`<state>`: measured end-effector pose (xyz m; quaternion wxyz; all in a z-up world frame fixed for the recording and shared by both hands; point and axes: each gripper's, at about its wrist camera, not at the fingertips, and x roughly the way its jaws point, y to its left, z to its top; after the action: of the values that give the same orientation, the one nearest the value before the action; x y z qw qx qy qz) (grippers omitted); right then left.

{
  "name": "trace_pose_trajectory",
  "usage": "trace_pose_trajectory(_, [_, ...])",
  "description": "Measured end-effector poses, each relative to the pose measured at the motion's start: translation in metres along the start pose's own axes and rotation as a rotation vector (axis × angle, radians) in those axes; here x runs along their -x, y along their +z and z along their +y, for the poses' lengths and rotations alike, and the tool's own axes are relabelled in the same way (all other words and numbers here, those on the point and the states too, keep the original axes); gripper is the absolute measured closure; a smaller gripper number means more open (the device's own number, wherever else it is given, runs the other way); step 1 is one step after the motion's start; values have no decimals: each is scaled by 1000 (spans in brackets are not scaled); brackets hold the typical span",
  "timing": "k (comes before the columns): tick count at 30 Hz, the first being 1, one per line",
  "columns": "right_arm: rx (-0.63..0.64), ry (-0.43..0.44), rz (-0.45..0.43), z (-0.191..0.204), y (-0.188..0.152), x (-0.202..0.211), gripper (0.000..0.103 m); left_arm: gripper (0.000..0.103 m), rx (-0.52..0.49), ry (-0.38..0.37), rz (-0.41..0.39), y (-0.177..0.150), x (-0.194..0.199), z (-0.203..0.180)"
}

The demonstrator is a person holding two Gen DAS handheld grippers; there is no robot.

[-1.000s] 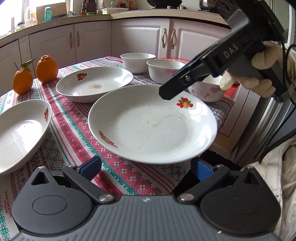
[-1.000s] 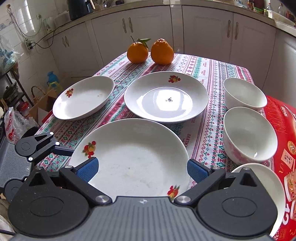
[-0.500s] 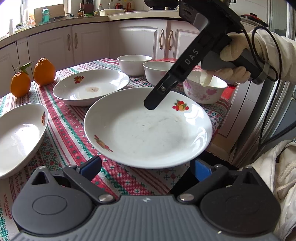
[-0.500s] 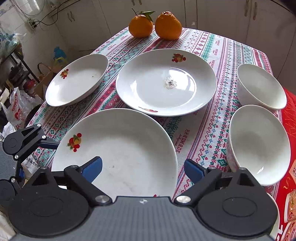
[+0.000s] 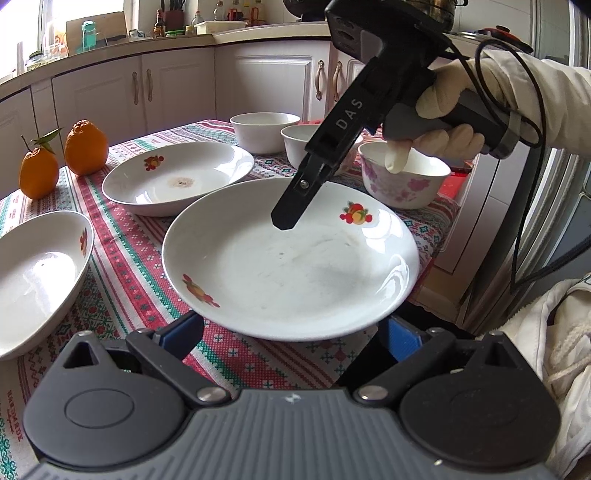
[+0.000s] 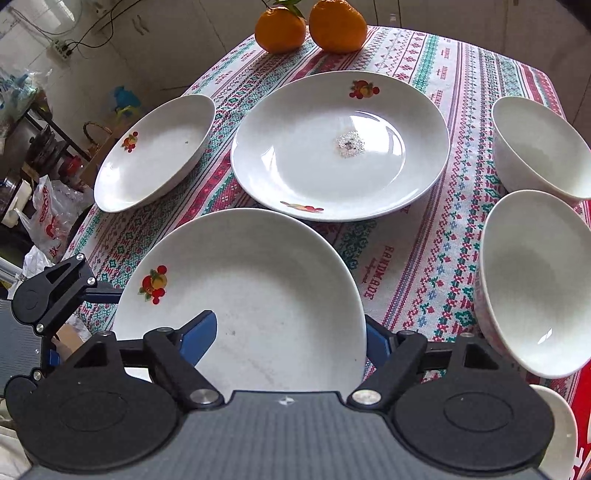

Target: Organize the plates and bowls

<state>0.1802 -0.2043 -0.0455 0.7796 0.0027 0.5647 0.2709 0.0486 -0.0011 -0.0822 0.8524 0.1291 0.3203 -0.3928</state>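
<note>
A white plate (image 5: 291,258) sits at the tabletop's (image 5: 122,254) near edge. Both grippers straddle its rim with fingers apart: the left gripper (image 5: 291,332) opposite the right gripper (image 6: 291,332), probably readying a lift for stacking.

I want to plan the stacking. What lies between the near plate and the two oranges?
The middle plate lies between the near plate and the oranges; the right wrist view shows it.

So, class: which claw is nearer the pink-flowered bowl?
Right. The right claw hangs over the near plate, close beside the pink-flowered bowl. The left claw is at the plate's opposite edge, with the whole plate between it and the bowl.
</note>
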Motion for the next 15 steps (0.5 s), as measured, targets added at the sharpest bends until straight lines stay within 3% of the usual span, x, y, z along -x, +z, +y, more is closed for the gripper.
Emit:
trace_pose_trajectory(7, [-89,92,56,-15,9,-6,16,3,-6,-1,-3,0,-1,-1])
trace_pose_trajectory(15, [-73,88,43,-12,8,-6,16,3,-2,-13,-4,0,-2,2])
